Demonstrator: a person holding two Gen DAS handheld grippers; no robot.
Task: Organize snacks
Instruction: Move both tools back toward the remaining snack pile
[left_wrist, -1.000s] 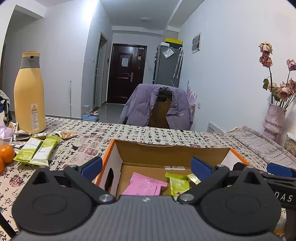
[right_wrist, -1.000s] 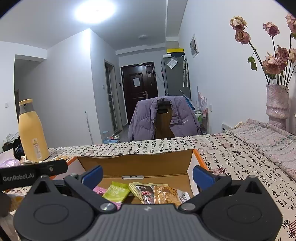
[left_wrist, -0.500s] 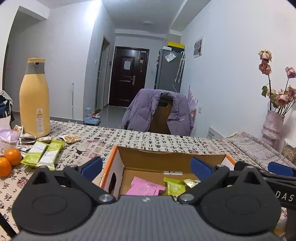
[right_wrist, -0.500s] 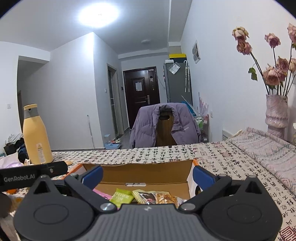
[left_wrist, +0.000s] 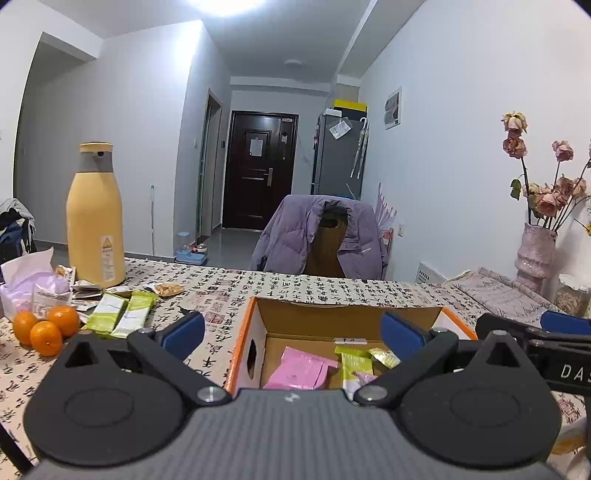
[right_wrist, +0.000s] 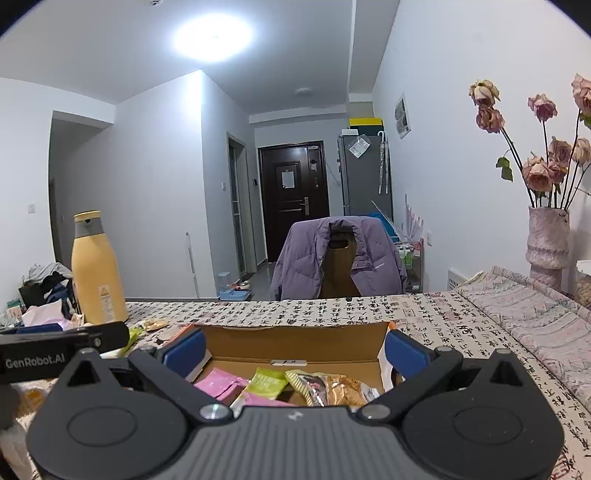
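Two green bar packets (left_wrist: 120, 315) lie on the table beside three oranges (left_wrist: 46, 329) and a yellow flask (left_wrist: 95, 218) in the left wrist view, outside the open cardboard box (left_wrist: 347, 320), so sorting seems unfinished; the left gripper (left_wrist: 291, 330) hangs empty with its jaws spread wide, presumably ready to fetch them. From the right wrist view, the right gripper (right_wrist: 293, 349), likewise wide apart and empty, faces the box, where pink (right_wrist: 218, 384), green (right_wrist: 267, 382) and foil (right_wrist: 328, 389) packets lie loosely overlapped.
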